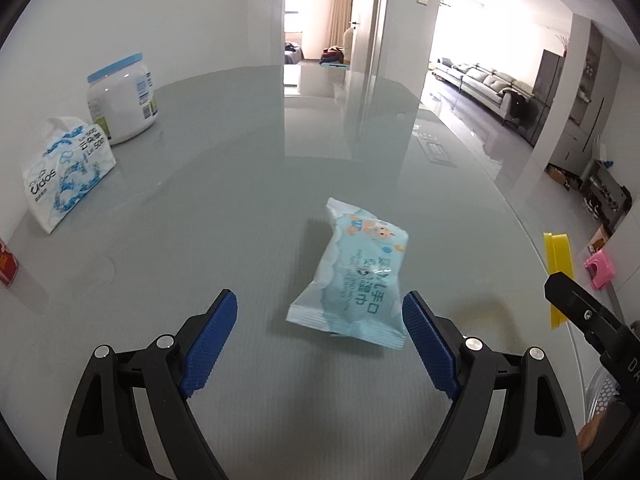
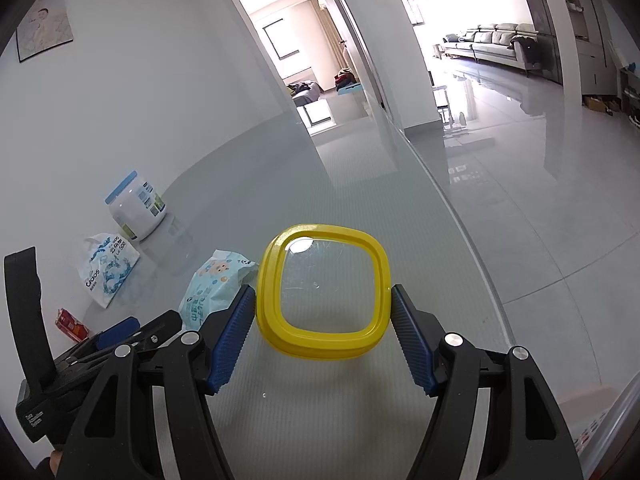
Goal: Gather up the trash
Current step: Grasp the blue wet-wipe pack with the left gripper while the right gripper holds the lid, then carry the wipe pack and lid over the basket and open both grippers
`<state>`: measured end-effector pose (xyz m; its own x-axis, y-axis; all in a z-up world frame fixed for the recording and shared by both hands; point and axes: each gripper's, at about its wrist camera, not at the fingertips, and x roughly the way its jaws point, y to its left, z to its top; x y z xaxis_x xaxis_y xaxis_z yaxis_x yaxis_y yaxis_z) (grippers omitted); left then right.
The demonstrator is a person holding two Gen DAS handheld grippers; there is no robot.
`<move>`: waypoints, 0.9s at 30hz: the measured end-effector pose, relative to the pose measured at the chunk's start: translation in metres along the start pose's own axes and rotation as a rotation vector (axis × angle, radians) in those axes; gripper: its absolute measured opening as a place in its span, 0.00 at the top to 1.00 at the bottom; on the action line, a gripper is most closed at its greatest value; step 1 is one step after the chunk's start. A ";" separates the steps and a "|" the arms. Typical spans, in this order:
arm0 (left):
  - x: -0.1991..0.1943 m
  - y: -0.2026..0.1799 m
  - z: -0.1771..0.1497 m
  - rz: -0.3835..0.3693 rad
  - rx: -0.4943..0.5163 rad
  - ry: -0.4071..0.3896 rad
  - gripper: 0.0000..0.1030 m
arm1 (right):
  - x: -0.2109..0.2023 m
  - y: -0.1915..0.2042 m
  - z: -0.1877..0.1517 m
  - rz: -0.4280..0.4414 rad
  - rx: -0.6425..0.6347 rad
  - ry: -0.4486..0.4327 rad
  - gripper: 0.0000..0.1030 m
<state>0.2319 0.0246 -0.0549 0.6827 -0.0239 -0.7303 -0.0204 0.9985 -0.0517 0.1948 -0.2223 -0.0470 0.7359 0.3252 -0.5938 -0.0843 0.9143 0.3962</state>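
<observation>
Left wrist view: left gripper (image 1: 320,322) jaws spread wide, nothing clamped. Wipes pack (image 1: 352,276) lies on the glass table (image 1: 240,160), its near end btwn the blue pads (image 1: 210,340), closer to the right-hand pad, maybe touching it. To grab well: shift a bit so pack sits centred, drop low to the glass, then squeeze across the pack's width; soft pack prob. crumples, so close gently. Tissue pack (image 1: 68,176) & white jar (image 1: 120,98) well apart, far left.

Right wrist view: right gripper (image 2: 323,308) clamped on yellow-rimmed lid (image 2: 322,336), pads on both side edges, lid held w/ clear window facing cam. Wipes pack (image 2: 214,288) just left, partly behind the finger
</observation>
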 end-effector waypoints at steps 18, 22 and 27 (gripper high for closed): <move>0.047 -0.017 0.012 -0.014 0.043 0.085 0.43 | 0.008 0.001 -0.001 -0.031 0.000 0.006 0.36; 0.040 -0.015 0.008 -0.028 0.041 0.077 0.47 | 0.011 0.002 -0.002 -0.040 -0.010 0.011 0.36; 0.019 -0.013 0.001 -0.018 0.054 0.039 0.47 | 0.015 0.004 -0.003 -0.044 -0.017 0.017 0.36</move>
<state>0.2458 0.0117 -0.0669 0.6538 -0.0427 -0.7555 0.0315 0.9991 -0.0293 0.2032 -0.2130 -0.0563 0.7276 0.2890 -0.6222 -0.0643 0.9317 0.3576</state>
